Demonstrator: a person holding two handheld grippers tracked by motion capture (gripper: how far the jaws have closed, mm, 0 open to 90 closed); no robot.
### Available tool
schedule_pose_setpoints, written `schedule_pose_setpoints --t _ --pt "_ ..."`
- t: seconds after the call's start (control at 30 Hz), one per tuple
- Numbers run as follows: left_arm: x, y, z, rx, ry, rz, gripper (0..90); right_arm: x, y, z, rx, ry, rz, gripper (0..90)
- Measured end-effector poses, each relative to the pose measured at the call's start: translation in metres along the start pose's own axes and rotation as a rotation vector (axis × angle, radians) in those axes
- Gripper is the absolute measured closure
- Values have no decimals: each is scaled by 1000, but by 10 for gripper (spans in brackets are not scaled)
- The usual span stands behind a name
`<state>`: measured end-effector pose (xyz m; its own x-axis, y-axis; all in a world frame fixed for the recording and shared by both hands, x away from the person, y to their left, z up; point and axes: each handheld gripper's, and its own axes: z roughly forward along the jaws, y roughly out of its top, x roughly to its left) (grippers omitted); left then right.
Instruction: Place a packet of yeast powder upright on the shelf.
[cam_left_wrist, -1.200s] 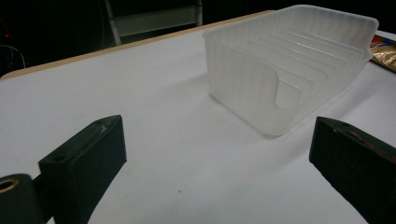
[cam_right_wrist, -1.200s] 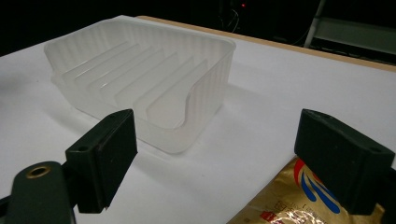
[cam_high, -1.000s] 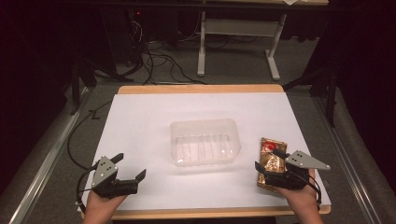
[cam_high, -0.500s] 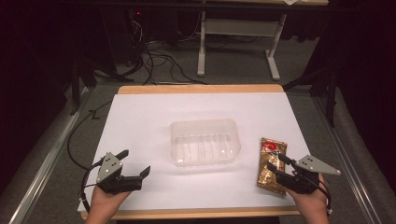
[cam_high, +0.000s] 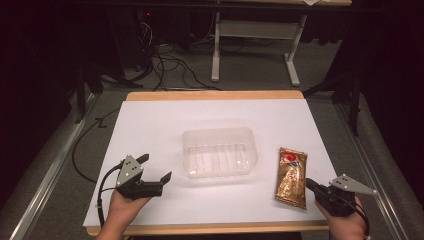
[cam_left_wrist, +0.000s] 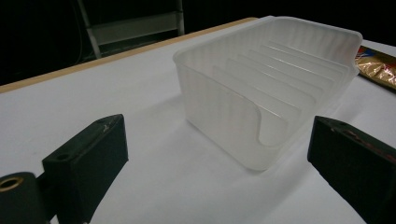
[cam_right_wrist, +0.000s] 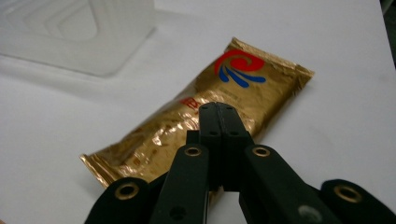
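A gold foil packet (cam_high: 291, 176) with a red and blue swirl lies flat on the white table, right of a clear ribbed plastic tray (cam_high: 219, 151). My right gripper (cam_high: 310, 185) is shut and holds nothing; its tip is just off the packet's near right edge. In the right gripper view the closed jaws (cam_right_wrist: 219, 111) point over the packet (cam_right_wrist: 243, 77). My left gripper (cam_high: 155, 168) is open at the near left, a short way from the tray. In the left gripper view the wide jaws (cam_left_wrist: 219, 128) frame the empty tray (cam_left_wrist: 280, 79), apart from it.
The white sheet (cam_high: 150, 130) covers a wooden-edged table. A cable (cam_high: 80, 150) trails off the left side from my left gripper. Beyond the far edge are a desk frame (cam_high: 250, 30) and floor cables. The packet's corner (cam_left_wrist: 380, 65) shows behind the tray.
My right gripper has drawn back toward the near right corner, off the packet, which now lies uncovered. My left gripper has edged slightly right toward the tray, still open.
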<state>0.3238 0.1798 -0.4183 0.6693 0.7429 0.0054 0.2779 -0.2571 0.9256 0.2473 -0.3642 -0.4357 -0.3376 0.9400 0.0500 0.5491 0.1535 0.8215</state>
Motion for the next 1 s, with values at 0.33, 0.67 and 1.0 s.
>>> schedule_pose_setpoints --t 0.33,0.67,1.0 --pt "-2 3 9 -8 -25 0 58 -4 -14 4 130 -32 28 900" --pt "-2 3 9 -9 -27 5 56 -10 -18 14 207 -37 47 900" --pt "0 1 2 -13 -15 2 56 -9 -16 29 241 -4 34 900"
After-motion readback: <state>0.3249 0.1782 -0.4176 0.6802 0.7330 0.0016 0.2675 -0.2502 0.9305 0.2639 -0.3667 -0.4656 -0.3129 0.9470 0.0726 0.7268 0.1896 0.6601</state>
